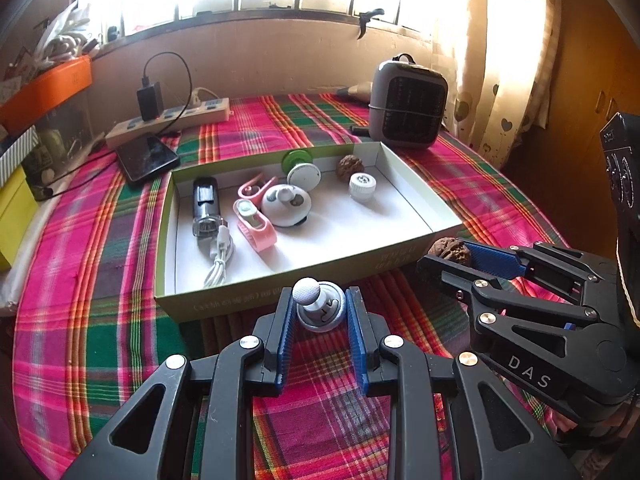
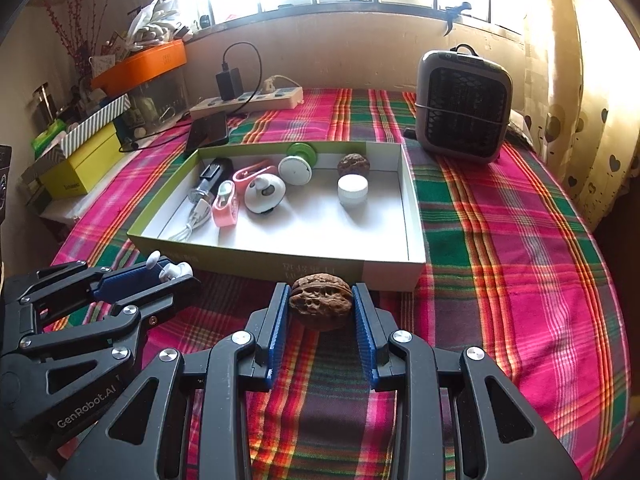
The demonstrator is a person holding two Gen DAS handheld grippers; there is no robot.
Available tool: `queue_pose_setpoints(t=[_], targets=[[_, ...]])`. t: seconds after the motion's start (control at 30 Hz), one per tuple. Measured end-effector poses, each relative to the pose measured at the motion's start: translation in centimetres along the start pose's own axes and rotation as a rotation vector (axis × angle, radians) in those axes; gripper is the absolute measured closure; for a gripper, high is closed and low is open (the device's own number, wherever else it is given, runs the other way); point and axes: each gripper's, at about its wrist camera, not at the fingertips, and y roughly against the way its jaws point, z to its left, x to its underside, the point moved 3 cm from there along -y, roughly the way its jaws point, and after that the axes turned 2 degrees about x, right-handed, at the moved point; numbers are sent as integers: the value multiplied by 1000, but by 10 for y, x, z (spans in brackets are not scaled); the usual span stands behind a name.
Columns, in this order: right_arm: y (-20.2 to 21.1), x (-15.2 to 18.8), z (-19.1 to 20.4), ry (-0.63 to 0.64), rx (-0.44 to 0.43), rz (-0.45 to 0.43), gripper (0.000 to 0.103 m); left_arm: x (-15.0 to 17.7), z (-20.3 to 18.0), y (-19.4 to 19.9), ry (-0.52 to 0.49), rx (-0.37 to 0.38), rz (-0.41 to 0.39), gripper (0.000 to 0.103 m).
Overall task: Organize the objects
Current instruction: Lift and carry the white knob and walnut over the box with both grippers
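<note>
Clearly we are well into the sorting: the box (image 1: 404, 258) on the plaid cloth (image 1: 96, 240) already holds most of the odds and ends, and from left to right along its floor we count a black device (image 1: 205, 204) with a white cable (image 1: 218, 256) coiled at its near end, two pink clips (image 1: 255, 222), a round white gadget (image 1: 286, 205), a white disc (image 1: 304, 175) leaning against a green one (image 1: 295, 159), a walnut (image 1: 349, 167) by the far wall and a white cap (image 1: 362, 187) just in front of it. What we judge to be left are the two pieces in our grippers, both short of the box's near wall. Our left gripper (image 1: 320, 316) is clamped on a small grey-and-white knob (image 1: 318, 306), held above the cloth just before the box; our right gripper (image 2: 321, 312) is closed on a second walnut (image 2: 321, 306), likewise just outside the near wall. No other loose items show on the cloth near us, so dropping these two in should about finish the job. As for writing, the left gripper's body reads "GenRobot.AI" in the right view, the right gripper's shows "DAS" in the left view, and the box's near side carries print too small and distorted for us to read.
</note>
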Motion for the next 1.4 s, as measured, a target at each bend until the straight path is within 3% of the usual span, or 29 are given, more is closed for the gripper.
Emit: queue_pose_setpoints(t=[0.7,1.4], targets=[[-2,-27,-17,-15,19,-25,70,-35,-1,-10,-17,-3,-19,80],[-41,-56,-39,-33,2,-7,70,-53,4,-54,-12,1,23,80]])
